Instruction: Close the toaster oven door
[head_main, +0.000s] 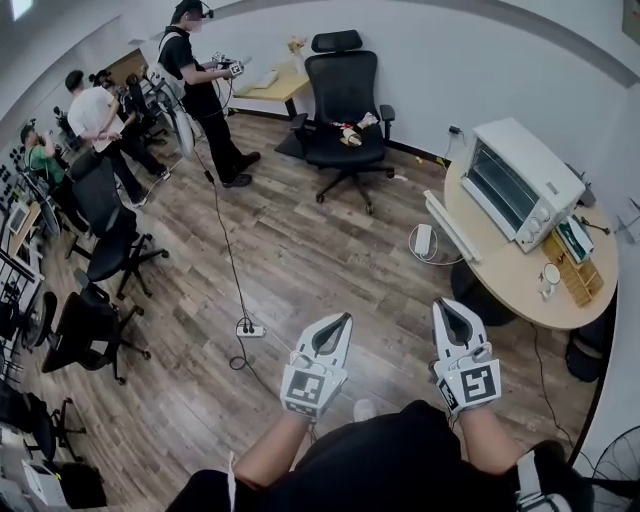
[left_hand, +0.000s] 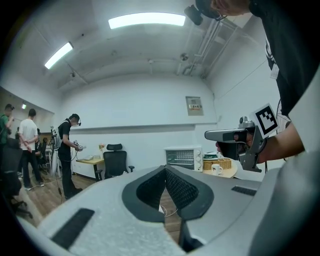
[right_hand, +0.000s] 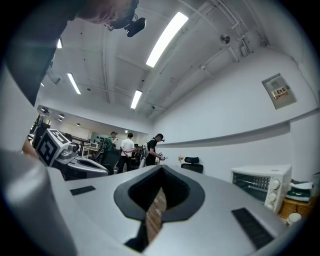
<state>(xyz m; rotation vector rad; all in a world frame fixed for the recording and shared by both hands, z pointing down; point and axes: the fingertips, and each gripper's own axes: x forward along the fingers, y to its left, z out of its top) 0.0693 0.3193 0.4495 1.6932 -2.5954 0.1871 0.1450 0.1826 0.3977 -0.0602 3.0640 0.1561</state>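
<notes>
The white toaster oven (head_main: 520, 180) stands on the round wooden table (head_main: 500, 272) at the right, and its glass door looks upright against the front. It also shows small and far off in the left gripper view as the toaster oven (left_hand: 183, 157) and in the right gripper view as the toaster oven (right_hand: 260, 182). My left gripper (head_main: 345, 317) and right gripper (head_main: 442, 303) are held side by side over the wooden floor, well short of the table. Both have their tips together and hold nothing. In their own views the left gripper (left_hand: 165, 168) and the right gripper (right_hand: 161, 168) point into the room.
A wicker basket (head_main: 575, 265) and a white mug (head_main: 550, 273) sit on the table by the oven. A black office chair (head_main: 345, 100) stands ahead, more chairs (head_main: 105, 230) to the left. A power strip (head_main: 250, 329) and its cable lie on the floor. Several people stand at far left.
</notes>
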